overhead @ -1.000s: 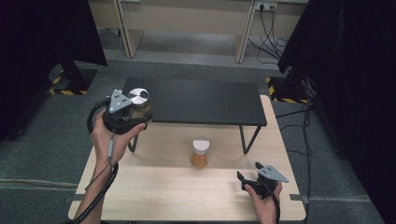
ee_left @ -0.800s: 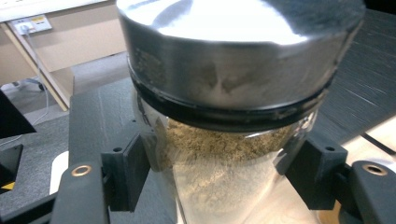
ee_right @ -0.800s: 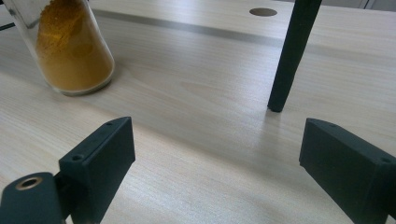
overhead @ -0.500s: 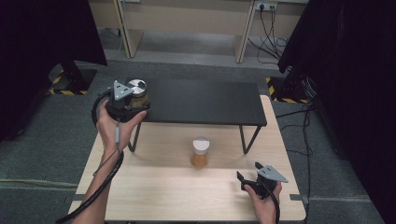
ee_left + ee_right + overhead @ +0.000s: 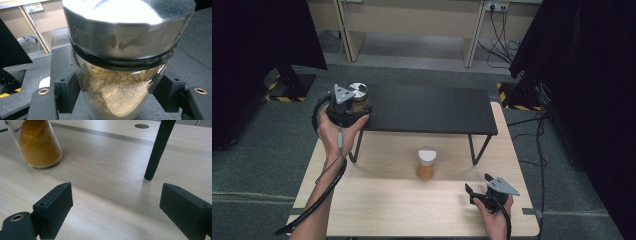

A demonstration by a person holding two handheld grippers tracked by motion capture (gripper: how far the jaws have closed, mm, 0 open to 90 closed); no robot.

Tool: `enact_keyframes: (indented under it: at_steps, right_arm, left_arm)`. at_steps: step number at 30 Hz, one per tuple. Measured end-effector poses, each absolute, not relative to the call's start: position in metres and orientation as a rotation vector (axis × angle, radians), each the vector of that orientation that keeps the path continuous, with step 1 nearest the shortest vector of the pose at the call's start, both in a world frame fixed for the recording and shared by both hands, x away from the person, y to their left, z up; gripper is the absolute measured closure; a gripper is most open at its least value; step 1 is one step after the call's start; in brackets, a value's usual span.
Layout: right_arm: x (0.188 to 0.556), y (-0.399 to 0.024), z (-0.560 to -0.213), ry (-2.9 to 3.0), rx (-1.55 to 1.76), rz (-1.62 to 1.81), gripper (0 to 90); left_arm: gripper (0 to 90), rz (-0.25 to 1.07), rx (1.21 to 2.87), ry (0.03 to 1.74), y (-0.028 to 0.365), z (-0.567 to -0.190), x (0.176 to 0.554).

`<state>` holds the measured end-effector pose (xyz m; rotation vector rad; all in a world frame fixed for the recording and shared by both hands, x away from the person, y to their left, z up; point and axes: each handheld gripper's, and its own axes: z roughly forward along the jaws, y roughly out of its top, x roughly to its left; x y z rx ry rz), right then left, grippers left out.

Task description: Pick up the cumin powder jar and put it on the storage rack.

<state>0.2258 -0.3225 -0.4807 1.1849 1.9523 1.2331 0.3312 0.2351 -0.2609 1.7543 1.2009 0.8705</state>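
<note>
My left gripper (image 5: 353, 107) is shut on a clear jar (image 5: 358, 92) with a silver lid, held at the left end of the black shelf (image 5: 432, 107). In the left gripper view the jar (image 5: 120, 82) holds tan powder, and both black jaws press on its sides. A second jar (image 5: 427, 165) of orange powder with a white lid stands on the wooden table (image 5: 377, 210), in front of the shelf. My right gripper (image 5: 477, 185) rests low near the table's front right. Its jaws have just been closing slightly, but it is still open (image 5: 116, 202) with nothing between the jaws.
The orange jar (image 5: 37, 145) stands to the far left of the right gripper's jaws, and a black shelf leg (image 5: 156, 150) stands ahead on the right. Grey carpet surrounds the table. Dark curtains hang at both sides.
My left gripper has carried the silver-lidded jar a little farther from the person, toward the shelf's left end. The right hand and the orange jar have stayed put.
</note>
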Motion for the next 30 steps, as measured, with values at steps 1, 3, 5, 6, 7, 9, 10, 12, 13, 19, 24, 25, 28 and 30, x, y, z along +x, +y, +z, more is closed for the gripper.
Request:
enact_keyframes:
  at_steps: [1, 3, 5, 6, 7, 9, 10, 12, 13, 19, 24, 25, 28, 30]
  right_arm:
    - [0.226, -0.323, -0.481, 1.952, 1.186, 1.235, 11.5]
    - [0.226, -0.323, -0.481, 1.950, 1.190, 1.240, 11.5]
    - [0.226, -0.324, -0.481, 1.949, 1.194, 1.245, 11.5]
    - [0.226, -0.324, -0.481, 1.949, 1.196, 1.246, 11.5]
    - [0.226, -0.324, -0.481, 1.950, 1.197, 1.247, 11.5]
    - [0.226, -0.324, -0.481, 1.949, 1.196, 1.247, 11.5]
    - [0.226, -0.324, -0.481, 1.948, 1.195, 1.247, 11.5]
    - [0.226, -0.325, -0.481, 1.950, 1.195, 1.248, 11.5]
    - [0.226, -0.324, -0.481, 1.950, 1.195, 1.247, 11.5]
    - [0.226, -0.324, -0.481, 1.949, 1.194, 1.245, 11.5]
    - [0.226, -0.324, -0.481, 1.947, 1.195, 1.248, 11.5]
    - [0.226, -0.324, -0.481, 1.947, 1.195, 1.247, 11.5]
    - [0.226, -0.324, -0.481, 1.947, 1.195, 1.247, 11.5]
    - [0.226, -0.324, -0.481, 1.946, 1.194, 1.247, 11.5]
  left_arm:
    - [30.1, 0.871, 1.754, 1.204, 0.235, -0.261, 0.332]
    - [30.0, 0.870, 1.750, 1.206, 0.235, -0.262, 0.333]
    - [30.1, 0.869, 1.752, 1.207, 0.235, -0.263, 0.333]
    - [30.0, 0.866, 1.751, 1.210, 0.235, -0.263, 0.334]
    - [30.0, 0.869, 1.748, 1.213, 0.235, -0.264, 0.334]
    - [30.0, 0.864, 1.748, 1.216, 0.235, -0.266, 0.334]
    - [30.0, 0.862, 1.741, 1.212, 0.237, -0.267, 0.334]
    - [30.0, 0.855, 1.732, 1.219, 0.238, -0.268, 0.334]
    - [30.0, 0.853, 1.733, 1.219, 0.238, -0.268, 0.335]
    - [29.9, 0.823, 1.717, 1.228, 0.243, -0.269, 0.337]
    - [29.9, 0.774, 1.684, 1.243, 0.251, -0.271, 0.339]
    - [29.9, 0.771, 1.684, 1.244, 0.251, -0.271, 0.340]
    - [30.0, 0.769, 1.688, 1.246, 0.252, -0.270, 0.340]
    - [29.9, 0.772, 1.686, 1.247, 0.251, -0.270, 0.340]
